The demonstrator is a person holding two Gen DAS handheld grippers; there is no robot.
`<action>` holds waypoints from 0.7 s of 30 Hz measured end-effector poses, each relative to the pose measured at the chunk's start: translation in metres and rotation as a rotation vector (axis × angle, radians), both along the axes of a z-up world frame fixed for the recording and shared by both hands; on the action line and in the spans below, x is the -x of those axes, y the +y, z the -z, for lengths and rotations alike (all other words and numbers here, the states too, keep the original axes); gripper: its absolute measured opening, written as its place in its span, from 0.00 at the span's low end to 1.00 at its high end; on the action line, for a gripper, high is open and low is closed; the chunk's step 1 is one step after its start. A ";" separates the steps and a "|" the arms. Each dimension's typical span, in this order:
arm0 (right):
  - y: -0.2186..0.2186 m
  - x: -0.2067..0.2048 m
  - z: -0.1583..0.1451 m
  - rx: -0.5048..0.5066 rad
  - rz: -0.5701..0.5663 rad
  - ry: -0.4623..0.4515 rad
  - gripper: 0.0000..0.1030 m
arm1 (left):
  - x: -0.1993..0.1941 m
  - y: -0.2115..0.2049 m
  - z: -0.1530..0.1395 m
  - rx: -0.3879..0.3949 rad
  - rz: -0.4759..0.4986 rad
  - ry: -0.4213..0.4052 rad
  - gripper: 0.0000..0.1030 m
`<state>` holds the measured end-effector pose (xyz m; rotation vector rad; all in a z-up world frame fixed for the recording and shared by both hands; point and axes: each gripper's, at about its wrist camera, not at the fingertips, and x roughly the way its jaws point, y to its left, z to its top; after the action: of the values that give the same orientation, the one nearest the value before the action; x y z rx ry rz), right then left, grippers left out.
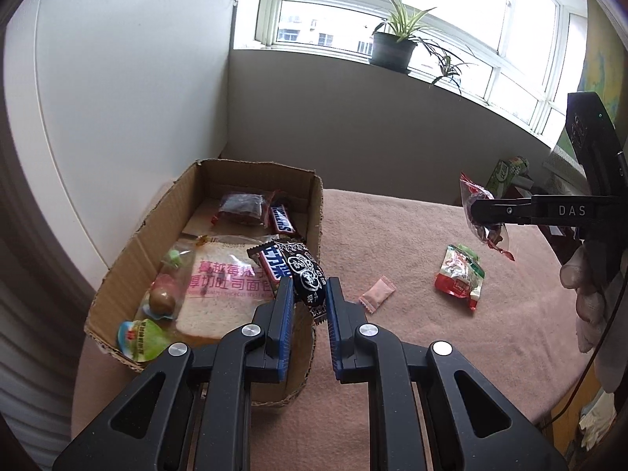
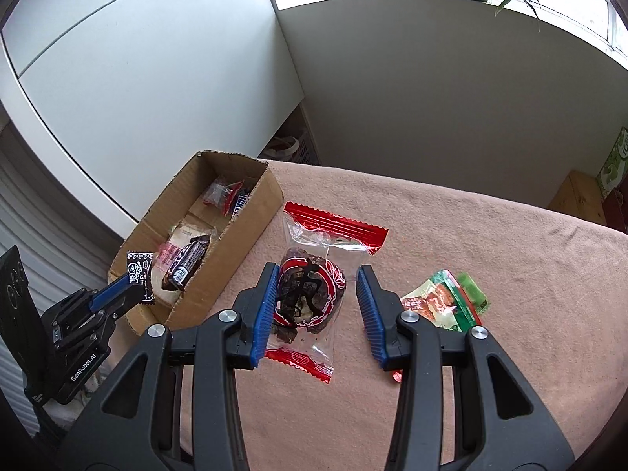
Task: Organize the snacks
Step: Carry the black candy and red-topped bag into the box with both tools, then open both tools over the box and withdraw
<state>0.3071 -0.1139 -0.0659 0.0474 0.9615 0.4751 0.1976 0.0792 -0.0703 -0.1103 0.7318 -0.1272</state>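
Note:
My left gripper [image 1: 310, 294] is shut on a small black snack packet [image 1: 308, 278] and holds it over the near right corner of the cardboard box [image 1: 318, 212]. The box holds a bread pack [image 1: 223, 286], Snickers bars [image 1: 282, 218] and jelly cups [image 1: 163, 298]. In the left wrist view my right gripper [image 1: 488, 214] carries a clear red-edged packet [image 1: 481, 212] above the pink cloth. In the right wrist view that packet [image 2: 310, 294] rests against the left finger [image 2: 265, 306] with the jaws standing wide, so the grip is unclear. The left gripper [image 2: 129, 286] also shows there.
On the pink cloth [image 1: 412, 235] lie a small pink candy [image 1: 376, 294] and a red-green snack pack [image 1: 461, 274], also in the right wrist view [image 2: 447, 302]. A white cabinet [image 1: 117, 98] stands behind the box. A potted plant [image 1: 394, 45] sits on the windowsill.

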 end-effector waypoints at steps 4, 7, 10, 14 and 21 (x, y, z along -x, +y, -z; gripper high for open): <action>0.030 -0.005 0.000 0.003 -0.034 -0.001 0.41 | -0.001 0.023 -0.001 -0.002 -0.039 -0.008 0.14; 0.051 -0.009 0.001 0.006 -0.061 -0.003 0.41 | -0.003 0.040 0.001 -0.002 -0.067 -0.004 0.14; 0.073 -0.013 0.002 0.021 -0.078 -0.011 0.41 | -0.006 0.054 0.005 -0.007 -0.089 0.005 0.14; 0.094 -0.025 0.008 0.014 -0.096 0.003 0.41 | -0.010 0.070 0.007 -0.003 -0.113 0.013 0.14; 0.128 -0.037 0.017 -0.003 -0.134 0.033 0.41 | -0.020 0.089 0.012 0.046 -0.148 0.034 0.14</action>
<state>0.3436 0.0140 -0.0828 -0.0063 1.0001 0.6005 0.2173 0.1681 -0.0825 -0.2103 0.7523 -0.0004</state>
